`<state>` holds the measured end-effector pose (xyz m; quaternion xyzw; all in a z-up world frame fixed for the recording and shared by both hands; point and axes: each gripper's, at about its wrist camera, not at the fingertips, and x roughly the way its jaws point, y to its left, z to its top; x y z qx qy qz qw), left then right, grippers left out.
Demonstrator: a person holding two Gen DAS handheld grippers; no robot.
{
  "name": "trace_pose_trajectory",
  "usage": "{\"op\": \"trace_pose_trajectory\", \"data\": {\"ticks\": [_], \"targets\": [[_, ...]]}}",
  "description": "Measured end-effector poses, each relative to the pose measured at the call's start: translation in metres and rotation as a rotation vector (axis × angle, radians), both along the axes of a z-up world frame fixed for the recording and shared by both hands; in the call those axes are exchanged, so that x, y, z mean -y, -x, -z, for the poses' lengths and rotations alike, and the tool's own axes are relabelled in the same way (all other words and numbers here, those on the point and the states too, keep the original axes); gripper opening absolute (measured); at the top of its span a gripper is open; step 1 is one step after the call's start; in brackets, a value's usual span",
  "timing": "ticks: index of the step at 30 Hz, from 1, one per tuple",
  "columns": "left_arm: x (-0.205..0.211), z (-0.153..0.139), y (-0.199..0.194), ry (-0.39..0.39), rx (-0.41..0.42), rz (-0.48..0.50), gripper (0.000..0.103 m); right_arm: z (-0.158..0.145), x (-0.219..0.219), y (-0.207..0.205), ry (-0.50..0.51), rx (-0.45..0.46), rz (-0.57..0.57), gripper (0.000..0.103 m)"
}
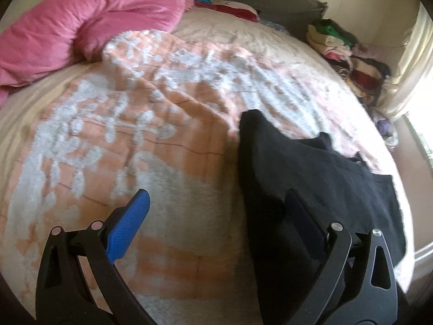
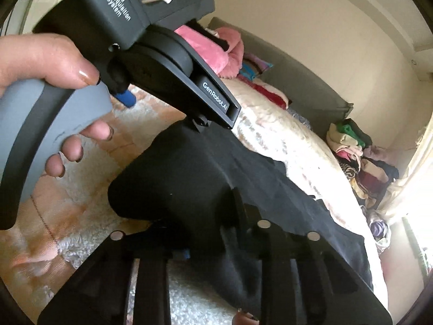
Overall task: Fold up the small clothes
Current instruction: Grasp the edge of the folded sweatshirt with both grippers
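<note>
A black garment (image 1: 311, 162) lies rumpled on the right part of the bed. My left gripper (image 1: 216, 193) hovers open over the bed, its blue left pad (image 1: 127, 227) above the blanket and its right finger (image 1: 305, 222) above the garment's near edge, with nothing between them. In the right wrist view the black garment (image 2: 194, 178) is bunched up and draped over my right gripper (image 2: 213, 216), which is shut on it; the cloth hides the fingertips. A person's hand (image 2: 40, 62) holds the left tool's black housing (image 2: 151, 54) close in front.
A peach and white fluffy blanket (image 1: 135, 124) covers the bed. A pink duvet (image 1: 89, 24) lies bunched at the far left. A pile of mixed clothes (image 1: 349, 51) sits against the wall at the far right, by a grey headboard (image 2: 311, 86) and a bright window.
</note>
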<state>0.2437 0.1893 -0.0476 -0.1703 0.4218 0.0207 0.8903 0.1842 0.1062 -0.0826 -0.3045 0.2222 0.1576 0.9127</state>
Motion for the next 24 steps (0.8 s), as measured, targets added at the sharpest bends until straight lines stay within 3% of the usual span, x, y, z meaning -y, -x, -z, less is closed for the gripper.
{"op": "trace_pose_trajectory", "data": {"ticks": [10,13,14,17,18,20,24], "targets": [[0.022,-0.010,-0.006,0.170,0.027,0.108,0.093,-0.022,0.034,0.004,-0.149,-0.006,0.014,0.015],[0.031,-0.013,-0.007,0.186,0.029,0.119,0.093,-0.029,0.046,0.007,-0.199,0.000,0.027,0.013],[0.034,-0.014,-0.008,0.194,0.030,0.122,0.089,-0.031,0.050,0.009,-0.215,-0.002,0.030,0.013],[0.046,-0.018,-0.010,0.233,0.023,0.139,0.051,-0.037,0.060,0.014,-0.243,0.001,0.037,0.012],[0.050,-0.020,-0.010,0.249,0.022,0.143,0.048,-0.039,0.062,0.019,-0.257,0.002,0.039,0.012],[0.060,-0.026,-0.010,0.259,0.029,0.157,0.033,-0.044,0.073,0.022,-0.286,0.006,0.051,0.011],[0.085,-0.048,-0.008,0.232,0.062,0.186,0.030,-0.053,0.095,0.026,-0.354,0.004,0.076,0.010]]}}
